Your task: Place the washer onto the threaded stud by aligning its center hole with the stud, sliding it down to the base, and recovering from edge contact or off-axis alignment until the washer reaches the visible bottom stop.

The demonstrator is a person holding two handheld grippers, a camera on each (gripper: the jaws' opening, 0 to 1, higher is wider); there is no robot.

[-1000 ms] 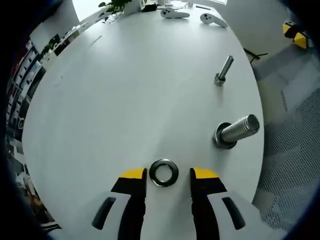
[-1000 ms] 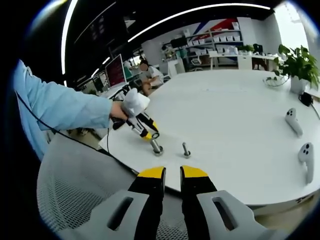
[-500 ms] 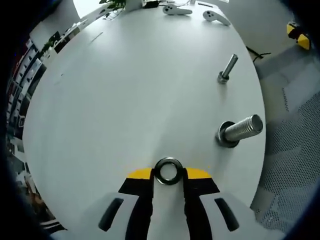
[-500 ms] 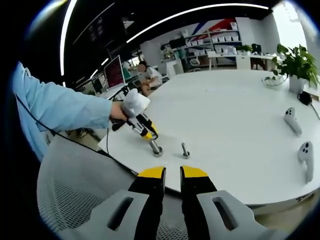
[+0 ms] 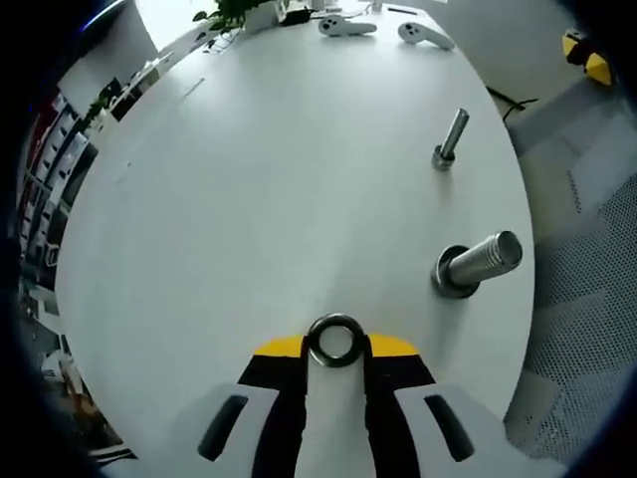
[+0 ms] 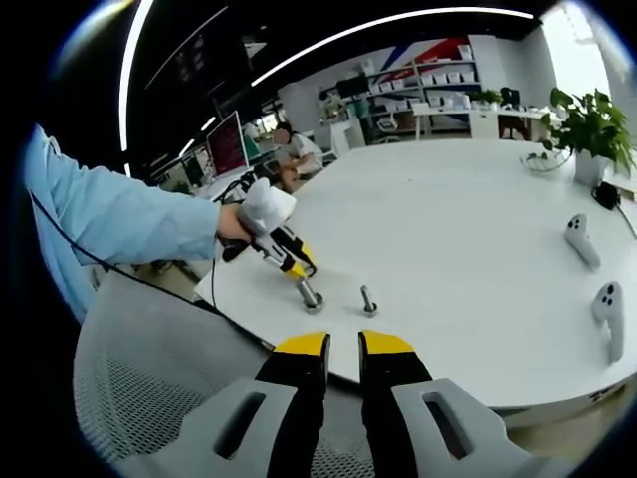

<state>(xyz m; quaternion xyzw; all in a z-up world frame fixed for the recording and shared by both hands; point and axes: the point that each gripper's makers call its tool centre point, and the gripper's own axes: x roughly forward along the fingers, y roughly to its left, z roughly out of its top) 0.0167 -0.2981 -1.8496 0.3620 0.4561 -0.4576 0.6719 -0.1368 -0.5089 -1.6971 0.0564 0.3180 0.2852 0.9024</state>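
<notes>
Gripping the washer [image 5: 335, 340] edge-on between its yellow-tipped jaws, the left gripper [image 5: 335, 351] holds it low over the white table [image 5: 249, 179], hole facing the camera, near the table's edge. That reads as the pickup done and the carry to come. Off to the right stands the thick threaded stud [image 5: 476, 262] on its round base, leaning in the fisheye, well apart from the washer; farther back sits a thinner bolt [image 5: 448, 139]. The next move calls for swinging the washer over the stud's tip, turning it flat so hole and axis line up, then lowering it to the base. From the right gripper view, the right gripper [image 6: 342, 351] idles off the table over a mesh chair [image 6: 149, 398], jaws nearly together, holding nothing. Two white controllers [image 6: 595, 279] lie across the table. No brand or writing is legible anywhere.
</notes>
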